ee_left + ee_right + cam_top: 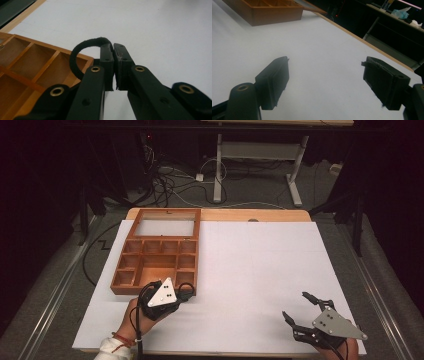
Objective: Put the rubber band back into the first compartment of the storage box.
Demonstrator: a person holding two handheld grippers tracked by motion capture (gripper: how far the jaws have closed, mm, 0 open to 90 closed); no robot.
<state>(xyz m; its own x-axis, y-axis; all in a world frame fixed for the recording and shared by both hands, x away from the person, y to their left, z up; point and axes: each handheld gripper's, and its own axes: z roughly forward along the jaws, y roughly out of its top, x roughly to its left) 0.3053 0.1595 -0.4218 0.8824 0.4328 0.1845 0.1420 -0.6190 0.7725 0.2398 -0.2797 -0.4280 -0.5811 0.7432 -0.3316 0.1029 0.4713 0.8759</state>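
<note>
Wooden box (155, 265) sits far-left on the white bench (250, 285), lid (166, 224) swung open and lying flat behind it. Inside: small compartments around one larger centre bay, as far as the high view shows.

Left gripper (182, 292) is at the box's near right corner, held by the person's left hand (137, 315), grey three-cornered plate on top. Jaws pressed together, pinching a black loop band (82, 53). In the left gripper view the band arcs up and out to the left from between the pads, curving over the corner compartment's rim. One end clamped between the pads; the lower end drops behind the left jaw arm, can't tell where it finishes. In the high view the band is a thin dark curve by the box edge (186, 288). Can't tell whether it touches the wood or hangs just above it.

Mid-bench: bare white sheet.

Right gripper (299, 309) is at the near right of the bench, well apart from the box and the left gripper. Jaws spread wide, nothing between them; right gripper view confirms bare bench between the two pads (274, 82). It points toward the box, which shows at the top left of that view (269, 10).

Behind the bench: a desk frame (255, 160) and loose cables (170, 185) on the floor.
</note>
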